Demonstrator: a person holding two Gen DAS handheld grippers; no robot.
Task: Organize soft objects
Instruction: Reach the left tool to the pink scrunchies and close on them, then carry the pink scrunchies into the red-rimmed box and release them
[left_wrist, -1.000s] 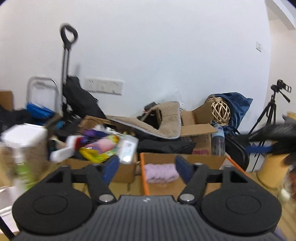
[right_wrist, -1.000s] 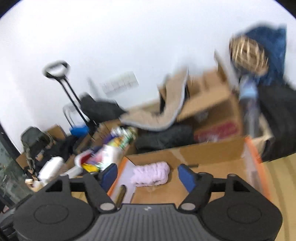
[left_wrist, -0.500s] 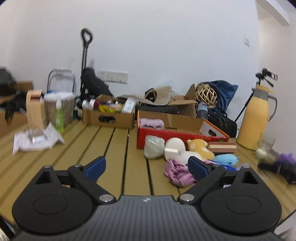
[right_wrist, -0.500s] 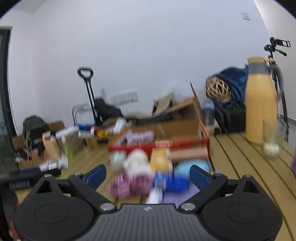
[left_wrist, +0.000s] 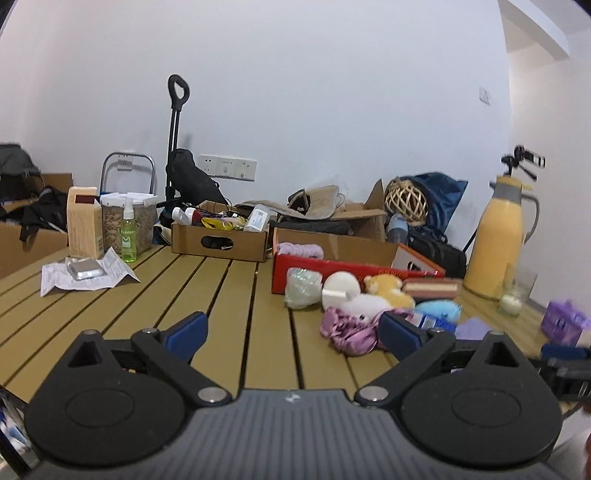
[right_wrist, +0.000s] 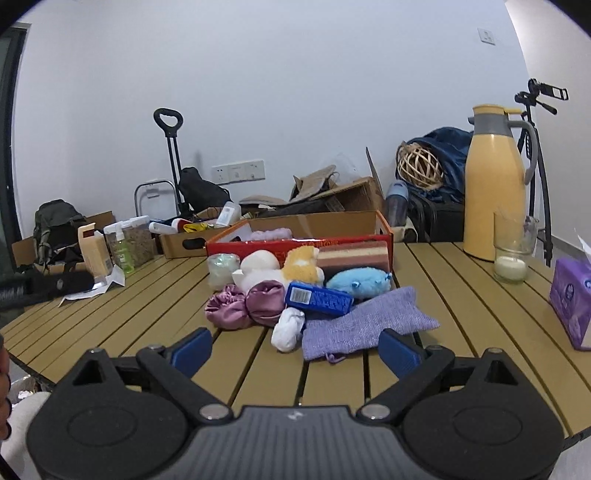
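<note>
A pile of soft things lies on the slatted wooden table (right_wrist: 424, 373) before a red cardboard box (right_wrist: 295, 244): a pink satin scrunchie (right_wrist: 242, 308), white sock (right_wrist: 288, 328), purple knit cloth (right_wrist: 365, 325), blue plush (right_wrist: 360, 282), orange-and-white plush (right_wrist: 299, 267), striped sponge (right_wrist: 352, 254) and a blue packet (right_wrist: 318, 298). A pink fluffy item (left_wrist: 300, 250) lies in the box (left_wrist: 351, 271). My right gripper (right_wrist: 295, 349) is open and empty, just short of the pile. My left gripper (left_wrist: 293, 334) is open and empty, left of the scrunchie (left_wrist: 349, 330).
A yellow thermos (right_wrist: 495, 184), a glass with a candle (right_wrist: 511, 258) and a purple tissue box (right_wrist: 572, 299) stand at the right. A brown box of bottles (left_wrist: 219, 236), a green spray bottle (left_wrist: 128, 236), cartons and papers (left_wrist: 88, 275) sit at the left.
Both grippers have pulled back from over the box to the near edge of the table and opened wider. The pile of soft things has come into view.
</note>
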